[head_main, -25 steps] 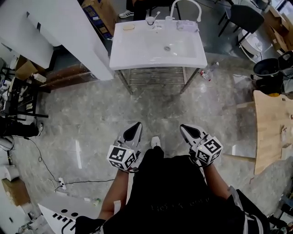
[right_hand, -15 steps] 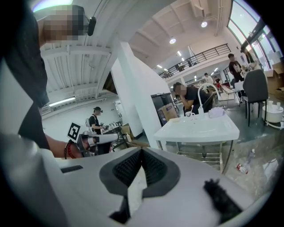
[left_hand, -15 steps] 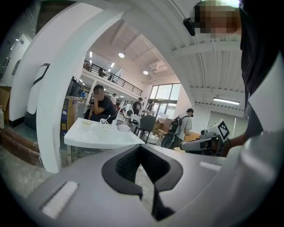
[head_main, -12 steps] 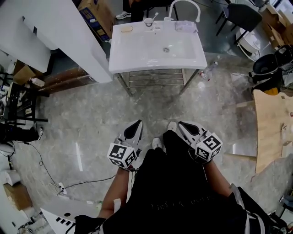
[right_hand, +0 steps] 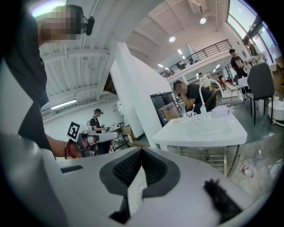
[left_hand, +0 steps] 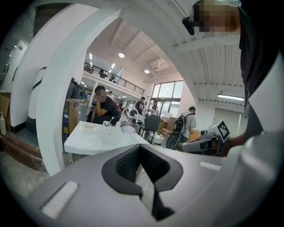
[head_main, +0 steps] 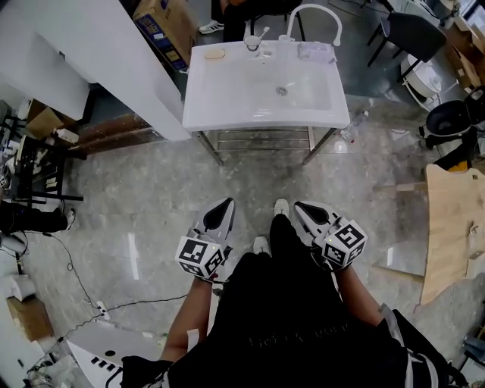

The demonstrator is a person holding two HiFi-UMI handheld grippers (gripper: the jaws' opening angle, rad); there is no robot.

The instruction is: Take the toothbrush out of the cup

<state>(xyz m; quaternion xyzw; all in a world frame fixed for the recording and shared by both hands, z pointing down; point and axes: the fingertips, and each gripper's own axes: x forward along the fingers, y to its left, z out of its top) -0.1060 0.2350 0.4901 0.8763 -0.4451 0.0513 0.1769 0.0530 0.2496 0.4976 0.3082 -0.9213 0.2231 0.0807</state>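
Observation:
A clear cup (head_main: 251,42) holding a white toothbrush (head_main: 261,33) stands at the back rim of the white sink (head_main: 227,98), far ahead of me. It shows small in the left gripper view as the cup (left_hand: 107,125), and in the right gripper view as the cup (right_hand: 193,114). My left gripper (head_main: 225,211) and right gripper (head_main: 303,211) hang close to my body above the floor, both pointing toward the sink. Each one is shut with nothing between its jaws. From their own cameras, the left gripper (left_hand: 140,149) and right gripper (right_hand: 142,151) show their tips meeting.
The sink stands on a metal rack (head_main: 261,137) with a faucet (head_main: 314,11), a soap bar (head_main: 215,54) and a clear pouch (head_main: 315,51). A white panel (head_main: 98,61) lies left, a wooden board (head_main: 451,220) right, a bottle (head_main: 354,126) and cables (head_main: 76,273) on the floor. A seated person (left_hand: 103,108) is behind the sink.
The sink has shifted slightly in the head view as I step forward, one foot now ahead between the grippers. Both grippers stay shut in the same place near my body.

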